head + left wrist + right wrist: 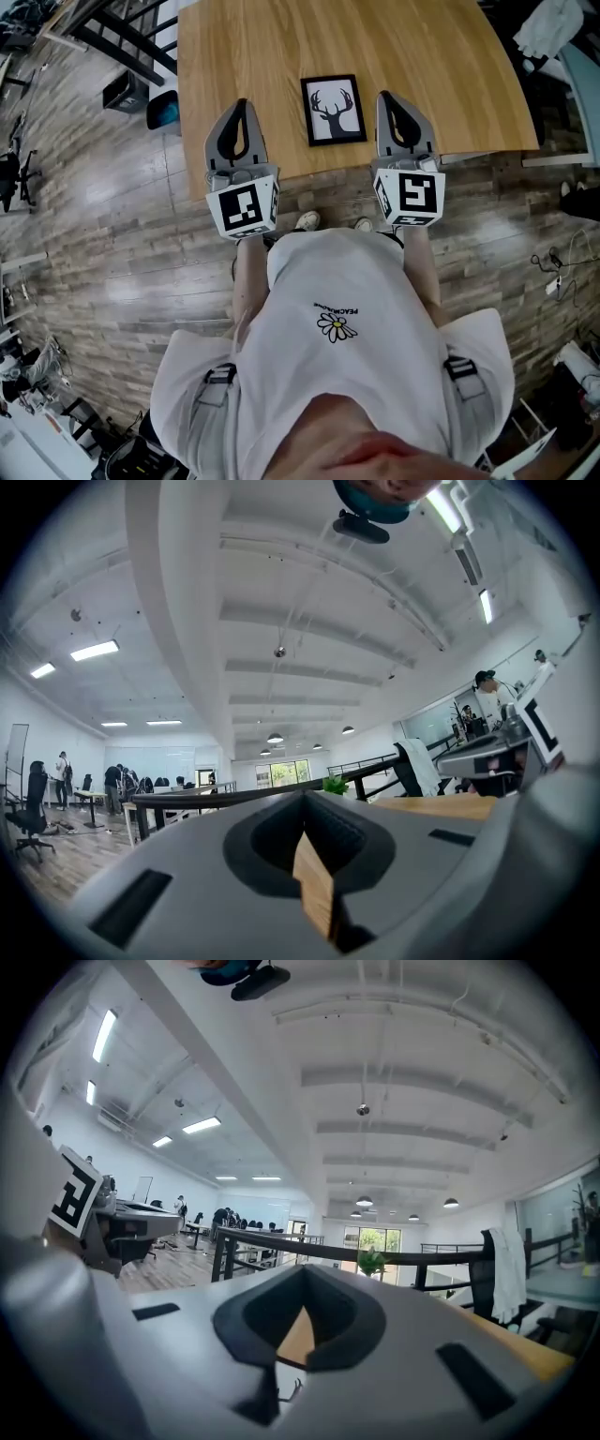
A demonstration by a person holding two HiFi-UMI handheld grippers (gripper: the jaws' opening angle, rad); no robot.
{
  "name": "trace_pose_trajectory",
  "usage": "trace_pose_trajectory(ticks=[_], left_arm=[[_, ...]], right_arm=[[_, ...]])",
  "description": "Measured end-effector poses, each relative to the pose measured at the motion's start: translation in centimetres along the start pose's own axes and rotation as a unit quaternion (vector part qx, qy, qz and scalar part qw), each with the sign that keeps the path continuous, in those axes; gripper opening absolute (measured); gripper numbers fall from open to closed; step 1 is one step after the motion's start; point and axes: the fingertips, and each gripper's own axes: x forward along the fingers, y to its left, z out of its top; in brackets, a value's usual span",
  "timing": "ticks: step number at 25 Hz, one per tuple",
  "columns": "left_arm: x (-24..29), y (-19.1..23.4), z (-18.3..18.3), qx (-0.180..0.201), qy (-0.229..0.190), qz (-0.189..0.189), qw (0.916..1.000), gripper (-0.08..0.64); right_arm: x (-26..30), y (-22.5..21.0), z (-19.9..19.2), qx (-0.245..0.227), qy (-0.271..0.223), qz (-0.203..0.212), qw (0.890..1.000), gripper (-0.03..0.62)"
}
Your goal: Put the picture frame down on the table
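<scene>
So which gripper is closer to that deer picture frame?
Right. The right gripper sits just off the right edge of the picture frame; the left gripper is left of it, with a wider gap.

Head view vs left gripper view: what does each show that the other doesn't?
Head view only: the picture frame lying flat on the table, between the left gripper and right gripper, touched by neither. Left gripper view only: ceiling lights, a potted plant, people at far desks. Both: the wooden table and the left gripper's jaws, together.
</scene>
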Motion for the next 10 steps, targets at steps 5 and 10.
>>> trace_pose_trajectory(ticks=[5, 10], left_arm=[[-0.5, -0.3, 1.4, 0.005, -0.014, -0.002, 0.9999, 0.015], [-1.2, -0.2, 1.9, 0.008, -0.020, 0.001, 0.9998, 0.015]], right_arm=[[-0.4, -0.1, 0.6, -0.004, -0.007, 0.001, 1.000, 0.008], [-0.9, 0.1, 1.0, 0.004, -0.016, 0.003, 1.000, 0.008]])
